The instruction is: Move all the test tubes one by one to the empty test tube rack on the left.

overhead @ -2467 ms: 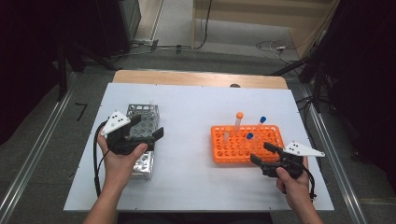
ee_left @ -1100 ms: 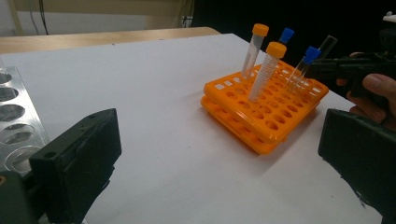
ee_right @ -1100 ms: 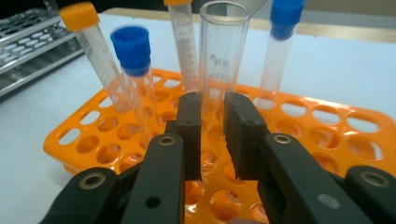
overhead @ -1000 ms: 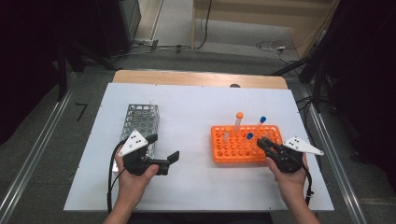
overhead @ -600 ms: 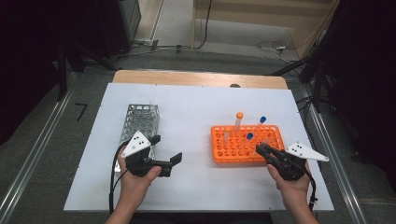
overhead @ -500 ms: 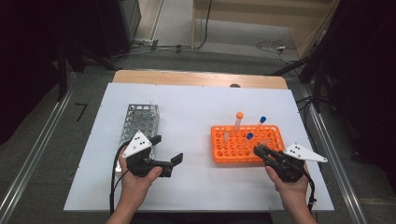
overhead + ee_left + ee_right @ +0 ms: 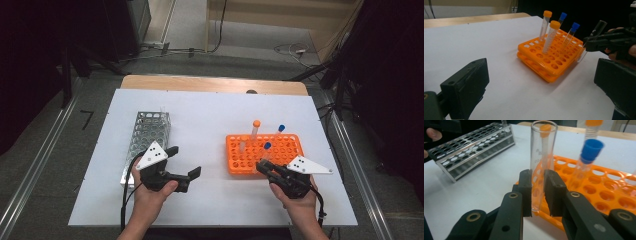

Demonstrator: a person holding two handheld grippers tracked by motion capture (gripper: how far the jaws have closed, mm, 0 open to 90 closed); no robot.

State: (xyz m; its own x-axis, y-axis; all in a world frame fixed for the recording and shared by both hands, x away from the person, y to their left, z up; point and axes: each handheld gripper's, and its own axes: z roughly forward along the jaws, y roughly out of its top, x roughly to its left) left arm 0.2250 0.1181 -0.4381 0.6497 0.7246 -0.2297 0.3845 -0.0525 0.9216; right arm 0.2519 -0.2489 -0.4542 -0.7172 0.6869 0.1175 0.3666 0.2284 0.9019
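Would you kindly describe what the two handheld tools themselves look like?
Both are black. The left tool and right tool each carry a pale three-cornered plate on top, marked with small dark dots, and trail a black cable. The right tool's jaws are blocky black pads on arms with round metal-ringed pivots.

Both forearms enter from the lower edge of the high view, each hand wrapped around the body of a claw. The left claw (image 7: 184, 167) is held low over the desk, pointing toward the person's right, its jaws standing wide apart with nothing between them; the grey three-cornered plate on its top faces upward. The right claw (image 7: 261, 167) points forward and toward the person's left, its jaws drawn close together and pressing on a clear glass tube (image 7: 540, 165), which stands upright between the pads. The right hand (image 7: 299, 192) grips from behind.
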